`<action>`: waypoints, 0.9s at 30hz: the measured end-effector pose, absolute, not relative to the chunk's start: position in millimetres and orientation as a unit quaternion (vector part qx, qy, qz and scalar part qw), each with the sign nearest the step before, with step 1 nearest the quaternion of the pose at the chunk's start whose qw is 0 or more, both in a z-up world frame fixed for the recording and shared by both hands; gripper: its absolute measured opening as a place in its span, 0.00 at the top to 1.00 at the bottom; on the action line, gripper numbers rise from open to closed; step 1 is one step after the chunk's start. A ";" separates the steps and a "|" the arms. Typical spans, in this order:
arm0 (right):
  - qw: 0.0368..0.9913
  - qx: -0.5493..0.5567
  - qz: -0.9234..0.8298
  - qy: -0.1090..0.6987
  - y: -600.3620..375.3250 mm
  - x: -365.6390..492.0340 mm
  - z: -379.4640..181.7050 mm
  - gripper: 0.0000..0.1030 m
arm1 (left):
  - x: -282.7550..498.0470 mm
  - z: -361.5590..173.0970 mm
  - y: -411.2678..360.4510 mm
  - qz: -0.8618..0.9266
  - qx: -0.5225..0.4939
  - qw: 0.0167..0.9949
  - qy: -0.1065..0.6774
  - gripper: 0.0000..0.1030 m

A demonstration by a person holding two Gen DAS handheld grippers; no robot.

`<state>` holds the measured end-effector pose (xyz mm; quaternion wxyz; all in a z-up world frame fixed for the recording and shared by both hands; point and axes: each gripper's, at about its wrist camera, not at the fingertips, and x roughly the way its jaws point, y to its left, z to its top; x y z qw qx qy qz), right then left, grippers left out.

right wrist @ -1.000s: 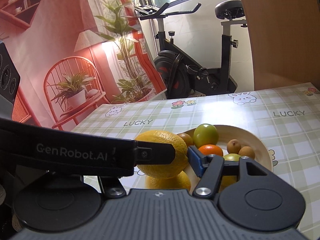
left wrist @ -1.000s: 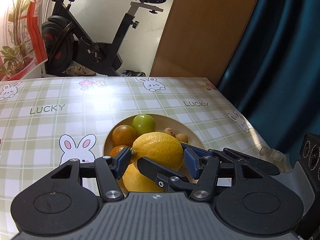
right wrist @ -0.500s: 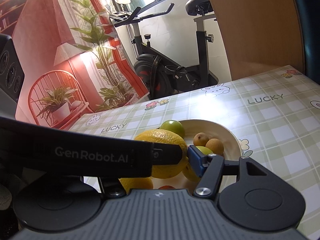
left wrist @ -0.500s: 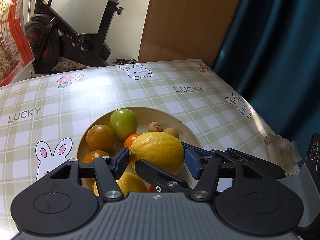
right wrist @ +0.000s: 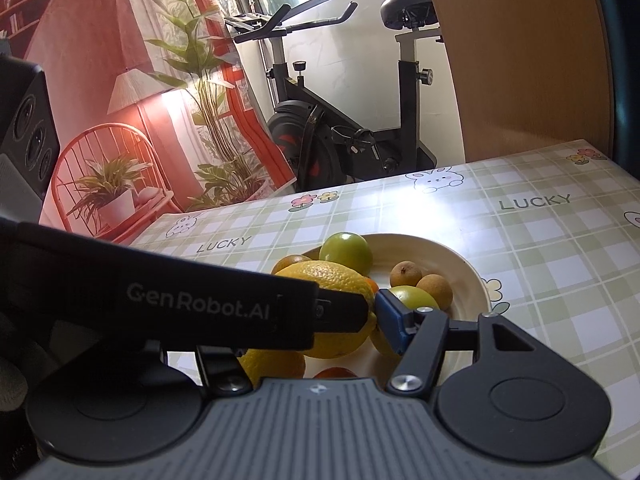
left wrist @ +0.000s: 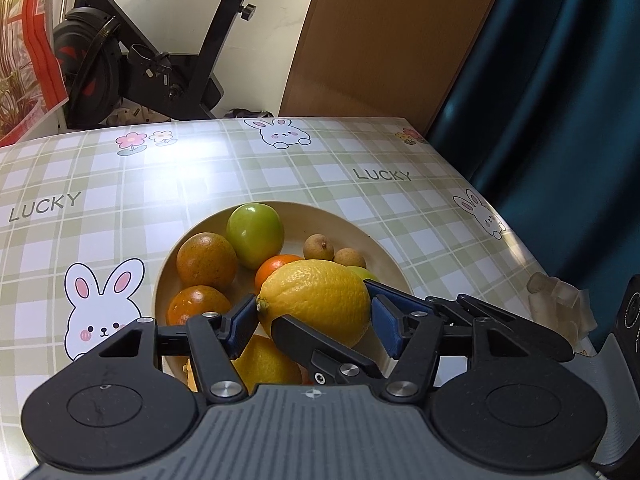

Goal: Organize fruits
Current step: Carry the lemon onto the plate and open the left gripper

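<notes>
Two grippers meet over a cream plate on the checked desk, both at one large lemon that hangs just above the plate's near side. On the plate's left side sit two brownish oranges, one behind the other. At its far rim stands a green fruit, with a small orange just in front of it. Right of that lie two brown longans, touching. A second lemon rests on the plate under the raised one. The left gripper is letting go: its jaws are opening, the left pad at the lemon's tip, the right pad a sliver clear. The right gripper reaches in from the plate's right and clamps the lemon; its left finger is hidden in its own view. Right of the plate, well apart, lies crumpled clear plastic.
</notes>
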<state>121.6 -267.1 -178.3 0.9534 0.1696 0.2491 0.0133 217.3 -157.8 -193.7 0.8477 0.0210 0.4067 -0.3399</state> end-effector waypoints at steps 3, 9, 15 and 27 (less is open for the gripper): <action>0.954 0.170 0.009 0.249 -266.0 121.3 -178.5 0.39 | 217.0 -194.7 -158.2 -0.342 0.019 0.847 0.407 0.38; 0.953 0.173 0.002 0.249 -265.3 120.9 -178.3 0.39 | 218.3 -195.7 -157.6 -0.346 0.012 0.842 0.413 0.38; 0.952 0.175 -0.007 0.252 -264.5 121.5 -176.8 0.39 | 217.8 -196.7 -156.0 -0.347 0.006 0.842 0.414 0.38; 0.943 0.183 -0.016 0.278 -270.9 128.6 -185.1 0.39 | 219.6 -199.4 -158.3 -0.340 0.007 0.846 0.412 0.38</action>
